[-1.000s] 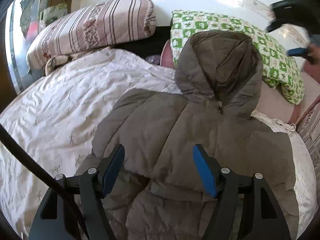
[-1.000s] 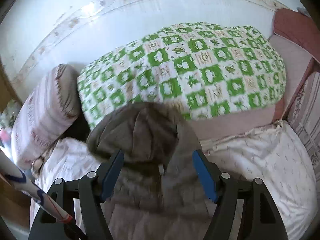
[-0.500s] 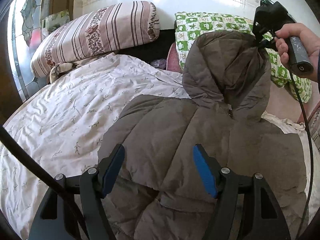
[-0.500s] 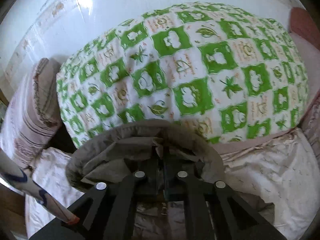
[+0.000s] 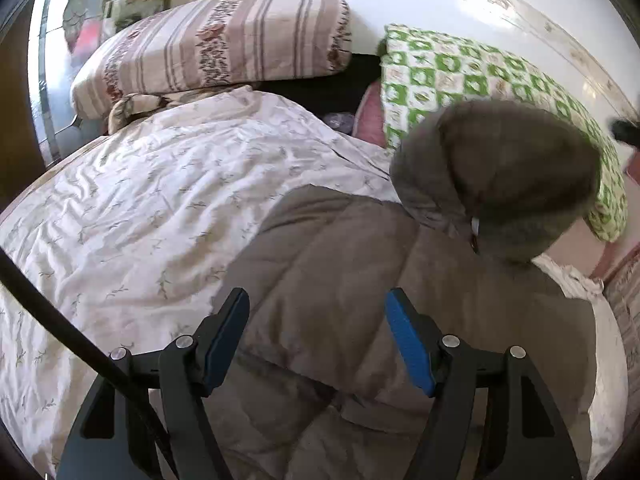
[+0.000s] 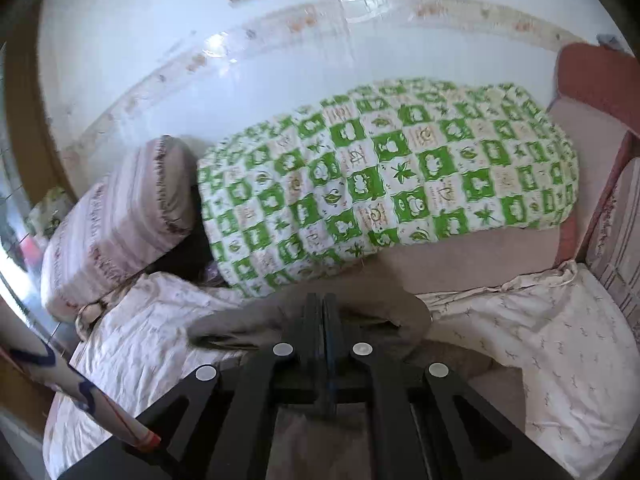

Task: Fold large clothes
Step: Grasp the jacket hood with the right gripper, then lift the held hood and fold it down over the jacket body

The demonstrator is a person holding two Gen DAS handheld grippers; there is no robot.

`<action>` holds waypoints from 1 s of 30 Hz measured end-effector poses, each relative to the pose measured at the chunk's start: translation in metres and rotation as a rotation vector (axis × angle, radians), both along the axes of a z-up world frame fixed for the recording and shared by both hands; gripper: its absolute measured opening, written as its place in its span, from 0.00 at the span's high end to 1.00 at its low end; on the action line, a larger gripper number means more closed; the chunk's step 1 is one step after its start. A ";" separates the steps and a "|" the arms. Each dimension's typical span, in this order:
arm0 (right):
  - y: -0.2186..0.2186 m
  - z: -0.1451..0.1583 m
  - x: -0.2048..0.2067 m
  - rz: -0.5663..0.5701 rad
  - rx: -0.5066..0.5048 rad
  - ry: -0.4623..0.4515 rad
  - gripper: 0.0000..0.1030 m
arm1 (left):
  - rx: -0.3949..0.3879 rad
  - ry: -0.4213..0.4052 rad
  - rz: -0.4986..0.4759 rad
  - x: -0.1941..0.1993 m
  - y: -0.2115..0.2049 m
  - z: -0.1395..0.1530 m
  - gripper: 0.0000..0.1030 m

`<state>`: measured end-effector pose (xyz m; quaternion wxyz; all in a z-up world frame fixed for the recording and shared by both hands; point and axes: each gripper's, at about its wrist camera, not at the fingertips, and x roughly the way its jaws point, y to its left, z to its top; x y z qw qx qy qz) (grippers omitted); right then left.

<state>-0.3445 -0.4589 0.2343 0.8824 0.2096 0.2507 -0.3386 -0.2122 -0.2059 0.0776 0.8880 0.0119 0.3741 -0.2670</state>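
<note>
A grey-brown padded hooded jacket [image 5: 360, 260] lies front-up on the bed, its hood [image 5: 512, 176] toward the pillows and blurred with motion. My left gripper [image 5: 318, 328] hangs open above the jacket's chest, blue pads apart and nothing between them. In the right wrist view my right gripper [image 6: 324, 312] is shut, with the hood's rim [image 6: 248, 320] bunched around its closed fingers. Only a dark sliver of the right gripper [image 5: 626, 132] shows at the far right edge of the left wrist view. The jacket's lower part is hidden under the left gripper.
A striped pillow [image 5: 216, 44] and a green checked pillow [image 5: 460, 72] lean against the white wall behind the hood. The white floral bedspread [image 5: 140, 208] stretches to the left. A black cable [image 5: 60, 320] crosses the lower left. A pink headboard [image 6: 596, 76] stands at right.
My right gripper closed on the hood's rim and pulled back from the green pillow, drawing the hood with it. The left gripper stayed open and drifted slightly over the jacket.
</note>
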 end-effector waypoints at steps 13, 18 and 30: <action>-0.017 -0.065 -0.040 -0.091 0.397 -0.127 0.18 | -0.012 0.006 0.026 0.004 0.007 0.003 0.32; -0.028 -0.096 -0.024 -0.101 0.518 -0.173 0.18 | -0.017 0.018 0.028 0.006 0.006 0.003 0.32; -0.019 -0.102 -0.010 -0.053 0.468 -0.157 0.89 | -0.023 0.020 0.037 0.010 0.007 0.003 0.32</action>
